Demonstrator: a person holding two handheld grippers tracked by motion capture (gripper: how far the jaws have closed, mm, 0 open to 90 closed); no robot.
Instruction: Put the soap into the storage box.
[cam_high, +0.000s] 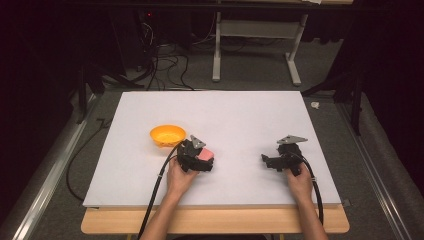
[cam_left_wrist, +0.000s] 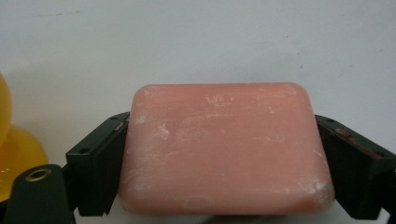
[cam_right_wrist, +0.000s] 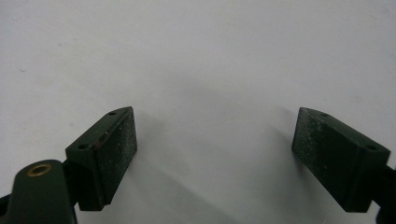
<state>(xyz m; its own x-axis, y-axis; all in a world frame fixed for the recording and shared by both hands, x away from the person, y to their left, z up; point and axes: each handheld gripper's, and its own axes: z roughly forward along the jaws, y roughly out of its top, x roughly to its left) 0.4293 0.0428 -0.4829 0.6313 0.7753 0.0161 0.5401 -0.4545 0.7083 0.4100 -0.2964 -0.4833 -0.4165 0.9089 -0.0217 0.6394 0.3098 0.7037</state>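
A pink bar of soap (cam_left_wrist: 224, 149) sits between the two black jaws of my left gripper (cam_left_wrist: 219, 163), both pads pressed against its short sides. From the high view the soap (cam_high: 205, 155) peeks out at the left gripper (cam_high: 200, 159), held just above the white board, right of an orange bowl (cam_high: 167, 135). The bowl's yellow side (cam_left_wrist: 14, 154) shows at the left edge of the left gripper view. My right gripper (cam_high: 270, 161) rests near the board's right side; its jaws stand wide apart (cam_right_wrist: 215, 154) over bare white surface with nothing between them.
The white board (cam_high: 240, 115) covers a wooden table (cam_high: 215, 220). Behind it on the floor are cables (cam_high: 160, 65) and a white table frame (cam_high: 255, 45). A metal rail (cam_high: 50, 165) runs along the left.
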